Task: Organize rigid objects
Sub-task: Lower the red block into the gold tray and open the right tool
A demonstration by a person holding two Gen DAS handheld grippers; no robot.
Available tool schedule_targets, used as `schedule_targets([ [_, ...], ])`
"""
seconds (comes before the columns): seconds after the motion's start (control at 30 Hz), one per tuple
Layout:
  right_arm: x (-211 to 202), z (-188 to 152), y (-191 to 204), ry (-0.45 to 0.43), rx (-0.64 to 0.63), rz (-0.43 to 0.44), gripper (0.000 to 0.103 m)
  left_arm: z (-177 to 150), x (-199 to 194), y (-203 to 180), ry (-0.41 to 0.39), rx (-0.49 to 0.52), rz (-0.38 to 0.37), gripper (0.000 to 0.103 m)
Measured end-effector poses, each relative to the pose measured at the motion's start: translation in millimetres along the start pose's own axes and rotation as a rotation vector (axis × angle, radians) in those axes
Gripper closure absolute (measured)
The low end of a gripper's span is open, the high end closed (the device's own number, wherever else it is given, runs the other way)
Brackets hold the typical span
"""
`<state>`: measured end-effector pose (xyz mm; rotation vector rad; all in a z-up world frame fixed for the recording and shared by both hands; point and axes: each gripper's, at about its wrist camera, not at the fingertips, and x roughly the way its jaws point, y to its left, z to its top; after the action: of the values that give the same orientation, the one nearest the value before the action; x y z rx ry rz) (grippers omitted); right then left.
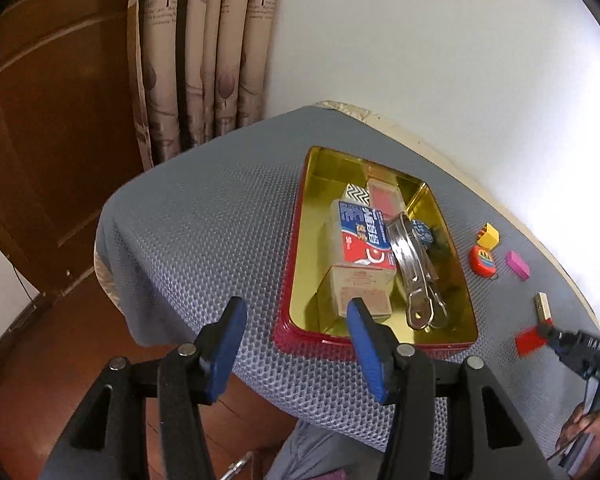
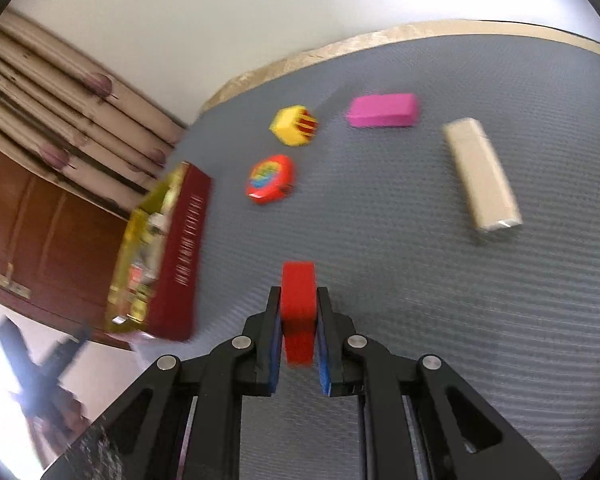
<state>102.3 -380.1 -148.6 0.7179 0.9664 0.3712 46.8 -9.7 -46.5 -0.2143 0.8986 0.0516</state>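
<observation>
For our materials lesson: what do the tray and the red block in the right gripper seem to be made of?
Tray: probably tin-plated metal, with a mirror-like gold inside that reflects its contents and red lacquered sides. Red block in the right gripper: matte, uniform red, likely foam or painted wood; blur leaves it open.

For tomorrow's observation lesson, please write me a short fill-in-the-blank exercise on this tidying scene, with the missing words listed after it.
1. The right gripper is shut on a ____ block.
2. The toothpaste box lies inside the ____-lined tin.
3. The left gripper holds ____.
4. The pink eraser lies on the ____ mat, outside the tin.

Missing words: red; gold; nothing; grey
</observation>
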Motion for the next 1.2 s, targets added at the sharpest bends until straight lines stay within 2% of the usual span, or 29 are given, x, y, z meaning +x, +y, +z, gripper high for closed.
schedule_targets([
  [0.2,26.0,38.0,75.4,0.047,-0.027,0.131,0.089,0.7,3.2,12.3,0.027,-0.071,-0.030,0.050],
  [0.37,72.3,66.1,153.5,0.116,-0.072,0.225,0.089,3.5,1.7,22.4,0.007,-0.106,-0.012,0.050],
  [0.53,129.4,78.0,213.5,0.208,-0.104,0.268,0.089,5.7,6.8,31.6,0.021,-0.137,-0.012,0.050],
  [0.6,151.5,78.8,231.7,0.237,-0.130,0.248,0.089,6.5,7.8,34.1,0.021,-0.146,-0.012,0.050],
  [0.87,215.3,81.0,243.9,0.308,-0.119,0.170,0.087,8.1,-4.4,22.0,-0.053,-0.075,0.019,0.050],
  [1.0,230.9,82.6,243.3,0.318,-0.130,0.133,0.085,9.6,-1.3,20.9,-0.041,-0.064,0.019,0.049],
  [1.1,234.1,88.3,248.6,0.292,-0.169,0.112,0.072,10.8,5.1,24.7,-0.012,-0.078,0.012,0.049],
  [1.13,233.5,91.1,249.9,0.273,-0.180,0.096,0.063,10.8,6.3,25.7,-0.007,-0.083,0.011,0.049],
  [1.2,226.3,97.0,251.2,0.234,-0.203,0.092,0.061,10.2,7.1,25.1,-0.007,-0.079,0.021,0.049],
])
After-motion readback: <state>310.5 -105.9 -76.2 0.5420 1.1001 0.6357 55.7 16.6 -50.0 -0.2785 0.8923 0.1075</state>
